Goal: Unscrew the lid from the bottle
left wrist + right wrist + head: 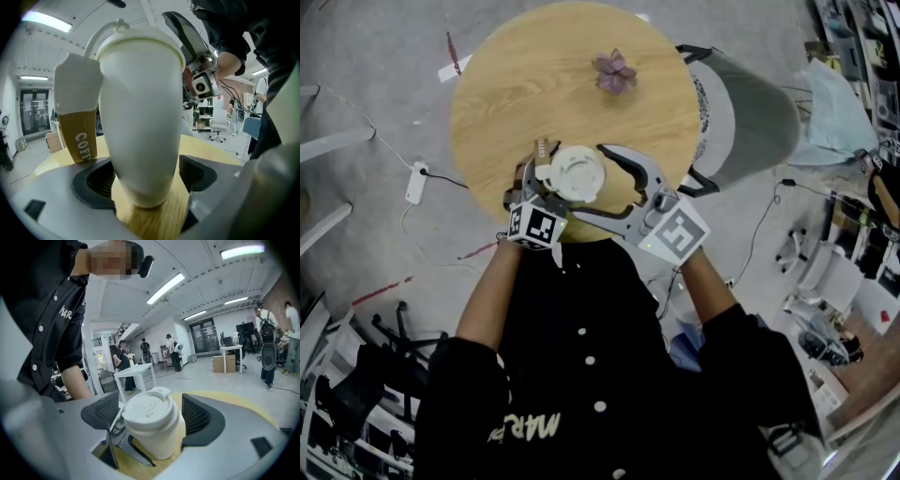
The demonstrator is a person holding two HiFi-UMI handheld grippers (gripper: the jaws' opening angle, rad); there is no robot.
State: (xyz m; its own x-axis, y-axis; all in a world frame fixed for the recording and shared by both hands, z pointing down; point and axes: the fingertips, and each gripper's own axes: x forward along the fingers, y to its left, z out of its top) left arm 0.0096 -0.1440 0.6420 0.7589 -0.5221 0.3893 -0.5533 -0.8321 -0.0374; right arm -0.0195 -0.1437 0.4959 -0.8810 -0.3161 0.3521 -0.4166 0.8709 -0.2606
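**Head view.** The white lid (pixel 577 174) sits low centre of the frame on the round table (pixel 502 89), fairly near its edge closest to us. The left tongs (pixel 546 187) come in from lower left and the right tongs (pixel 589 181) from lower right. The right pair stands apart around the lid.

**Left gripper view.** The bottle (pixel 140 117) fills mid-frame, upright, with its narrow base on the wood. The left tongs stand wide about its lower body, pads close at either flank, and we see no squeeze. A brown coffee-marked packet (pixel 79 136) stands just beside it at left of frame.

**Right gripper view.** The lid is centred between the right tongs, with the pads near but clear of it.

**Risks, our judgement.** Neither pair appears to hold the bottle.
- If the right tongs clamp and twist before the left pair bites, the bottle may turn with the lid.
- It could also topple on its small foot and strike the packet, or skid towards the table edge.
- An off-centre clamp could cock the lid.
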